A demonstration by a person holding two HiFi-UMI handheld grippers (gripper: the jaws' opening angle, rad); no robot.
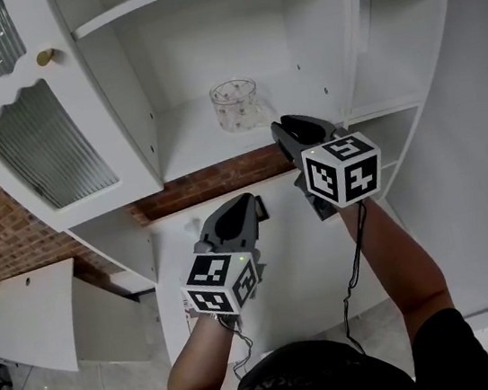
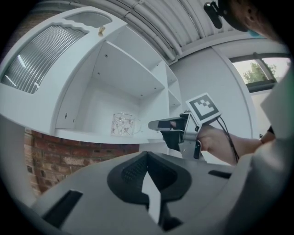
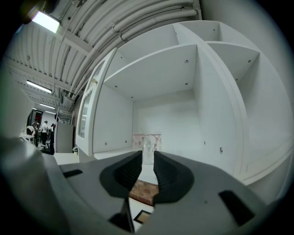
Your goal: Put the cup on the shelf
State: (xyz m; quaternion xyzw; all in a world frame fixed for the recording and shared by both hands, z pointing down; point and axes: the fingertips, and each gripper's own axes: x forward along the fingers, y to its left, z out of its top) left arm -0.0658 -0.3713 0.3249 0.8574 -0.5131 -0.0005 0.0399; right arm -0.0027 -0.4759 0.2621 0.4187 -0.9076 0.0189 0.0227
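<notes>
Light is even and diffuse, bright on the white cabinet (image 1: 160, 57). There is only soft shade inside its compartments, no hard shadows, and the glass cup (image 1: 236, 104) carries faint glints. The ceiling lamp (image 3: 46, 20) in the right gripper view and the window (image 2: 262, 73) in the left gripper view are the brightest patches, washed toward white. Both gripper views show strong fisheye bowing of straight edges, black corners and a soft near foreground; the head view is sharp, mildly bowed at its rim.

Setting: a mock kitchen corner inside an industrial hall or lab. Domestic side: white cupboard (image 1: 176, 45) with ribbed-glass door (image 1: 46, 146) and brass knob (image 1: 45, 56), set against a brick wall (image 1: 3, 225). Industrial side: bare ceiling pipes (image 3: 147, 18), strip lights (image 3: 46, 21), people (image 3: 43, 133) standing far back.
</notes>
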